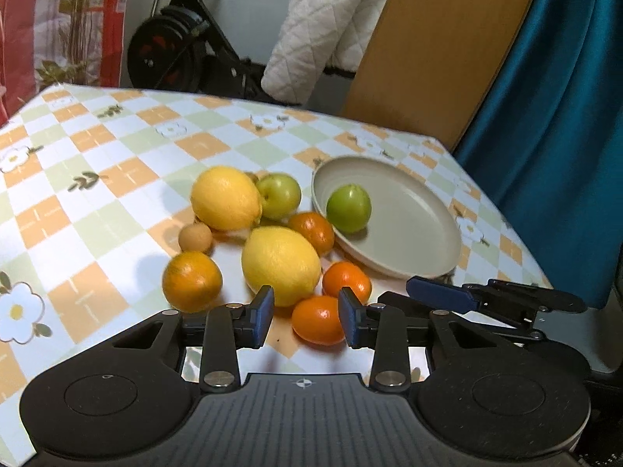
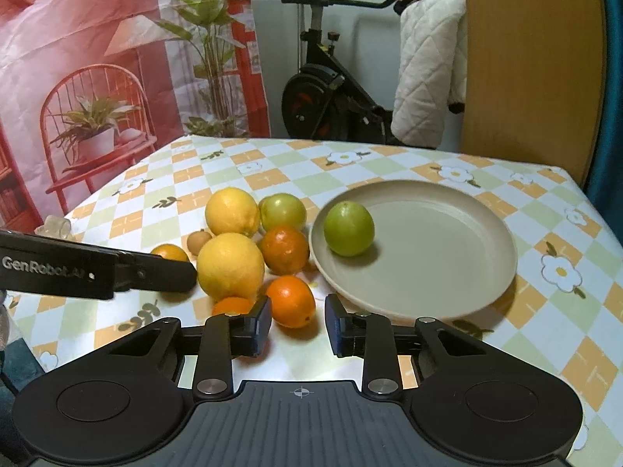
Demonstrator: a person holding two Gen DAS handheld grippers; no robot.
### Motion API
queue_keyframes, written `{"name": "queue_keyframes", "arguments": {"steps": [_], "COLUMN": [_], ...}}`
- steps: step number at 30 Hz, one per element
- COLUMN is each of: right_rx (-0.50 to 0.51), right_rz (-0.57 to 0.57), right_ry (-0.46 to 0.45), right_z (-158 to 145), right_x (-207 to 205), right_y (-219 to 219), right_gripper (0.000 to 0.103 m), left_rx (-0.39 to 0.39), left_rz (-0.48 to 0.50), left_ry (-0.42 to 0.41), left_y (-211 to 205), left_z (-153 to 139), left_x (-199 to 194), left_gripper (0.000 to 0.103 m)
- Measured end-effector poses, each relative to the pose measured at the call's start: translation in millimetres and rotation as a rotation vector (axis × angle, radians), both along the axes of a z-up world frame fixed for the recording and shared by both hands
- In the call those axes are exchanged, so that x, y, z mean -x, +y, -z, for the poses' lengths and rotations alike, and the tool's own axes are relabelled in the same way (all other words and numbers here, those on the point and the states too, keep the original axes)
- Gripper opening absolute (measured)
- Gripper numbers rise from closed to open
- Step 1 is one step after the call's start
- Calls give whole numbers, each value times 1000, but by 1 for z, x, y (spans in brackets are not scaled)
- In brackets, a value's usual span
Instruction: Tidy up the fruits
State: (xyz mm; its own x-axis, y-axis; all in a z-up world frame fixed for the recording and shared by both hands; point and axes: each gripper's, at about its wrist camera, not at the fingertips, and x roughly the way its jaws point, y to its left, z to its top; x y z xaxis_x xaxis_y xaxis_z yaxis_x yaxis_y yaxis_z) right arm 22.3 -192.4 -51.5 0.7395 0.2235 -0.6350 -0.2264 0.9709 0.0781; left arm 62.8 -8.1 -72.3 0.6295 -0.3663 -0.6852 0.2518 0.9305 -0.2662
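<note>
A beige plate [image 1: 420,225] [image 2: 447,257] holds one green fruit [image 1: 348,209] [image 2: 349,228]. Left of it lies a pile of fruit: two lemons [image 1: 280,264] [image 1: 226,197], a second green fruit [image 1: 279,195], several oranges and a small brown fruit [image 1: 195,237]. My left gripper [image 1: 305,317] is open, low over the table, with an orange [image 1: 317,319] between its fingers. My right gripper [image 2: 298,321] is open, just short of another orange [image 2: 291,301]. Its fingers also show at the right of the left wrist view [image 1: 444,294].
The checked tablecloth [image 2: 389,163] covers the table, whose far edge runs behind the plate. Beyond it stand an exercise bike [image 2: 331,97], a wooden board [image 2: 529,62] and a teal curtain [image 1: 553,109]. The left gripper's body [image 2: 93,270] reaches in from the left.
</note>
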Motion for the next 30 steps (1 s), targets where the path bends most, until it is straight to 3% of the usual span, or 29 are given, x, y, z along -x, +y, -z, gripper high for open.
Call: {"name": "queue_keyframes", "arguments": {"steps": [9, 20, 30], "right_rx": [7, -9, -11], "right_rz": [-125, -177, -184], "right_ry": [55, 63, 92], "right_z": [15, 18, 25], "right_x": [-1, -11, -16], "right_y": [16, 27, 32], "right_gripper": [28, 32, 32], "left_rx": [64, 78, 90], "left_rz": [11, 42, 39], "left_ry": [69, 101, 110], "left_y": [2, 1, 2], "left_z": [16, 26, 31], "left_x": [-13, -24, -27], "left_gripper": [39, 40, 51]}}
